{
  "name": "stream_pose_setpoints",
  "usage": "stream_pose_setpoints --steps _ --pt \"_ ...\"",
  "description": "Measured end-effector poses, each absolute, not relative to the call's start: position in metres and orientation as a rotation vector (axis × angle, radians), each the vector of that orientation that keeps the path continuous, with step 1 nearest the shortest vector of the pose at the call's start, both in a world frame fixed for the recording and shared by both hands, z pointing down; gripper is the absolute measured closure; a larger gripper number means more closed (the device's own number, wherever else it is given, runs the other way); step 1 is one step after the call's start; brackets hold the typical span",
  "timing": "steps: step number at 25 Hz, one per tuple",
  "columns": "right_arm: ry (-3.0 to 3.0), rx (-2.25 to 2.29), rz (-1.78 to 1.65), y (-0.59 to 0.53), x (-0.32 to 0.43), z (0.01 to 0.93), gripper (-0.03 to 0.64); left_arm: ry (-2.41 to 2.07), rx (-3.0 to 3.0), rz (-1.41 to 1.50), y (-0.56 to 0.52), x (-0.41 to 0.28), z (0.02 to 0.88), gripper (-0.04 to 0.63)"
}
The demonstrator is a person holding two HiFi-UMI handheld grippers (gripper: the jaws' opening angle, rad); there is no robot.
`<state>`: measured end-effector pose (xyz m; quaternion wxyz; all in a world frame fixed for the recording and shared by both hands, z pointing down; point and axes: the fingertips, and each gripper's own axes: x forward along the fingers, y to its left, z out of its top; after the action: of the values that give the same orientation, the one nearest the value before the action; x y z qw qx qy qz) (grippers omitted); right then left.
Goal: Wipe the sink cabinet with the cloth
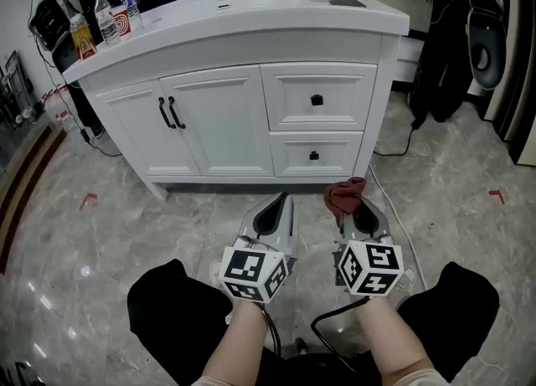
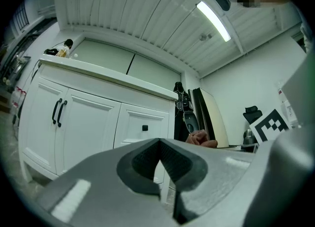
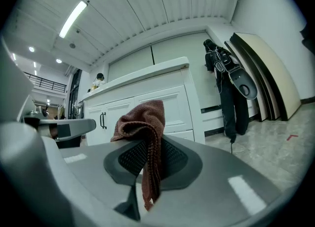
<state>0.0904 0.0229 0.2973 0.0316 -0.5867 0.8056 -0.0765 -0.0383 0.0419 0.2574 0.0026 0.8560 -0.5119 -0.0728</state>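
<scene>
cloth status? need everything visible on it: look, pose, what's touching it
The cloth is a small reddish-brown rag with a knitted, ribbed look, crumpled rather than folded flat. The right gripper is shut on it: a bunched fold stands above the jaw tips and a narrow strip hangs down between the pads. It is held in the air, short of the white sink cabinet, touching only the jaws. Whether it is wet or dirty cannot be told.

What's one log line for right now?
right claw: shut on cloth | left claw: shut, empty | sink cabinet: not yet touched
</scene>
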Motion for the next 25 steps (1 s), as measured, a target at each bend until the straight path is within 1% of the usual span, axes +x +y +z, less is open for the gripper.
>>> stream_pose_setpoints --steps 12,21,25 --pt "2.443 -1.799 -0.416 0.023 0.104 0.315 0.531 -1.566 2.709 -0.135 0.045 -0.019 0.273 0.594" --pt "2.496 -1.834 -0.294 0.025 0.098 0.307 0.531 -1.564 2.702 -0.114 0.044 -0.019 0.276 0.594" --pt "2.51 -1.85 -0.311 0.025 0.099 0.311 0.531 -1.558 2.706 -0.112 0.043 -0.017 0.276 0.594"
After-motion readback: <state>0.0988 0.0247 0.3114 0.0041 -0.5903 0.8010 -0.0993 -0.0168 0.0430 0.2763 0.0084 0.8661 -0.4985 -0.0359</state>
